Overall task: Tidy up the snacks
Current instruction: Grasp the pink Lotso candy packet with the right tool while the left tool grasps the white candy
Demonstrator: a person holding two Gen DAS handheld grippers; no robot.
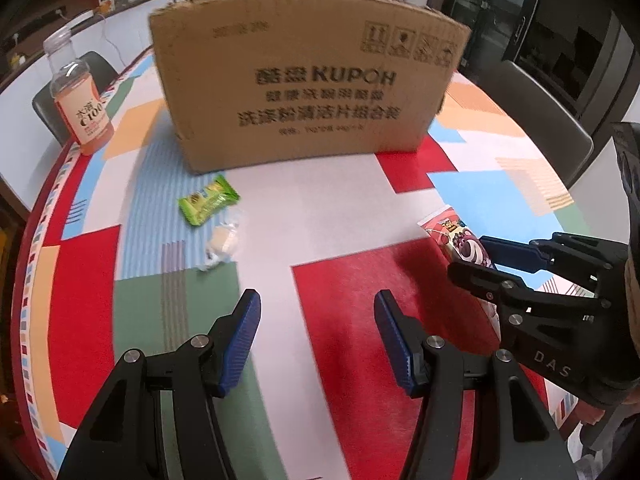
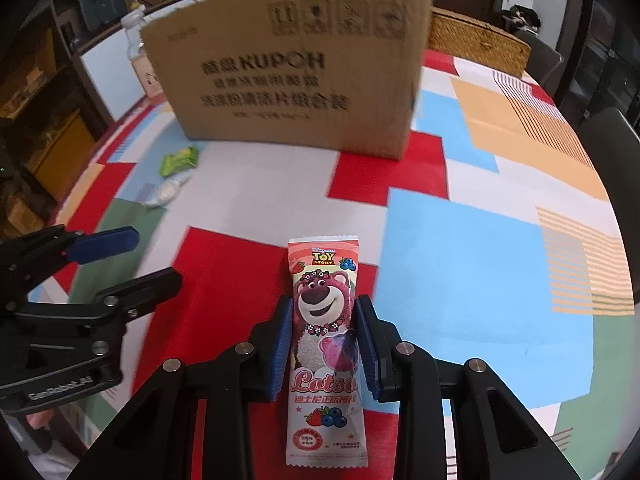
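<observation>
Over the table (image 2: 460,240), right gripper (image 2: 325,336) jaws clamped on Lotso snack packet (image 2: 324,320), left gripper (image 1: 316,340) jaws apart, empty.

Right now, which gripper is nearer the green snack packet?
Left. The left gripper hangs open over the tablecloth short of the green snack packet; the right gripper, farther right, brackets the pink Lotso packet.

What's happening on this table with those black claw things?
A person is tidying snacks with two hand-held grippers. The right gripper is clamped on a pink Lotso snack packet. The left gripper is open and empty. A green packet and a clear-wrapped sweet lie before the cardboard box.
</observation>
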